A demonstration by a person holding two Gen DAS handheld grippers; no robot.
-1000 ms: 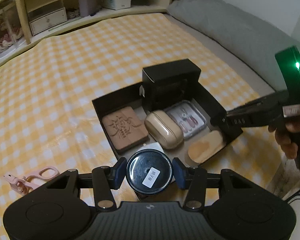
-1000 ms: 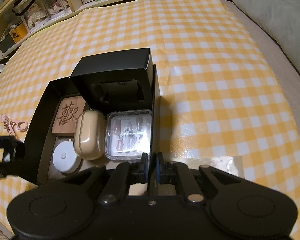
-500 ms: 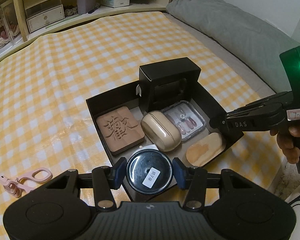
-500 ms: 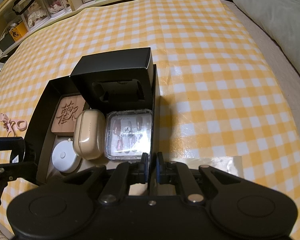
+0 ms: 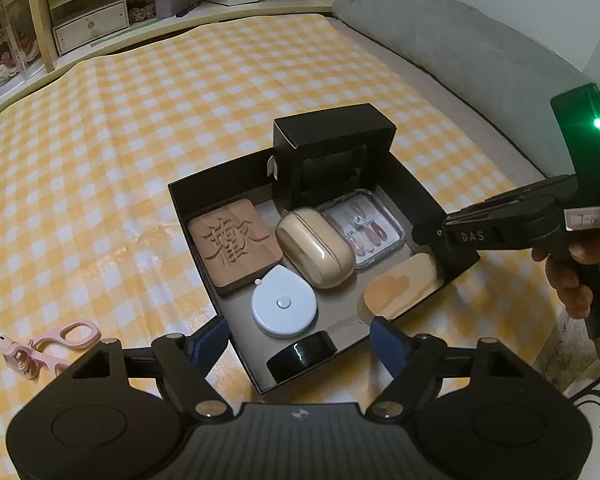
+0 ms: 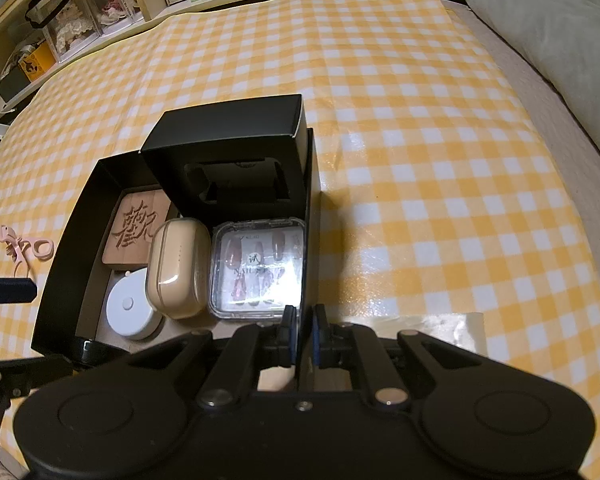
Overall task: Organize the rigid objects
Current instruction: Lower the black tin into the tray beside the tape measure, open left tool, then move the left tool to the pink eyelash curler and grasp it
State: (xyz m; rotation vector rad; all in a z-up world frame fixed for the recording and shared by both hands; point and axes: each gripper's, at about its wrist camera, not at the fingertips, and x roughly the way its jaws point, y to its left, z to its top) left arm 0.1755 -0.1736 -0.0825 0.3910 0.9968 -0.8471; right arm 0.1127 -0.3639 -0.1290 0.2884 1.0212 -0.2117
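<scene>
With the round black tin (image 5: 302, 354) set in the black box (image 5: 420, 192), the left gripper (image 5: 300, 344) gapes; the right gripper (image 6: 303, 334) pinches the wall, and the pink tool (image 5: 48, 346) at lower left likely goes next.

The black tray (image 5: 188, 216) sits packed mid-frame; the upright black box (image 5: 332, 136) blocks its far end. Checkered cloth (image 5: 100, 140) lies open left.
</scene>
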